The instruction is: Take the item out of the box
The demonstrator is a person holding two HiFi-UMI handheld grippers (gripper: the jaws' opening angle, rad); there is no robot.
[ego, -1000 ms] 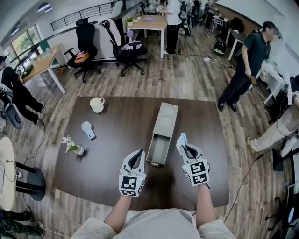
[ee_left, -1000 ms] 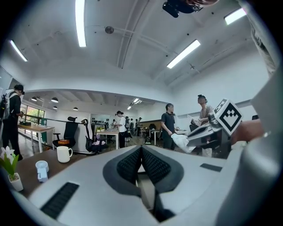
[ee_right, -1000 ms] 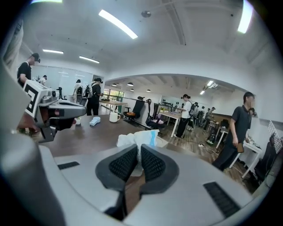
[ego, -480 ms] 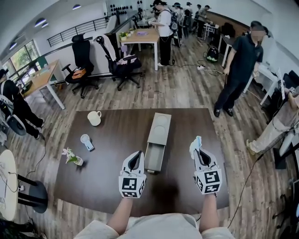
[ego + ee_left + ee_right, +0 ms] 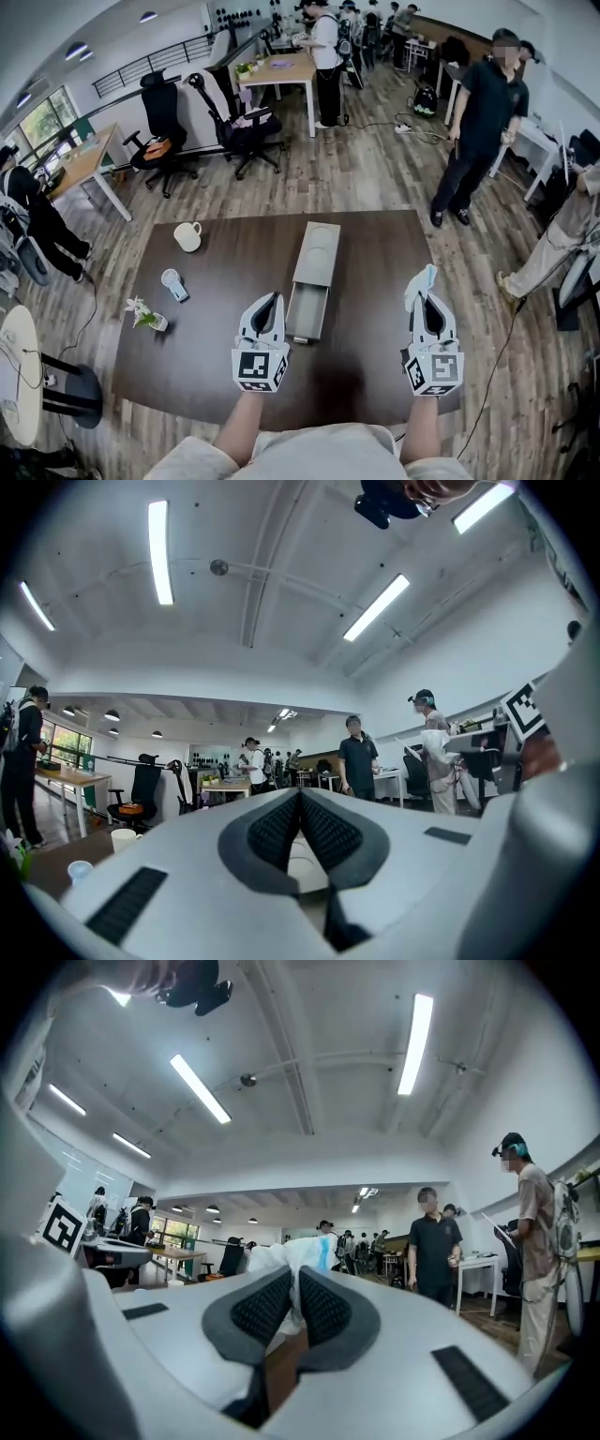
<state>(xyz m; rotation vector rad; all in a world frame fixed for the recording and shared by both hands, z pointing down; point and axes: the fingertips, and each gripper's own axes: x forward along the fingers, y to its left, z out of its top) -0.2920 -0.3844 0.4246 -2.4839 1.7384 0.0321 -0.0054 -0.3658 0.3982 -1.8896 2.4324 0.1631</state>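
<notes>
One box, one item and two grippers: the crumpled white item with a blue patch is pinched in the right hand-held gripper, held level near the tabletop's right edge, well apart from the open-drawered box, while the left hand-held gripper, closed and empty, points level beside it.

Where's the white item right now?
Head view, right side: the item is pinched in the right tool, above the table's right edge, right of the box.
</notes>
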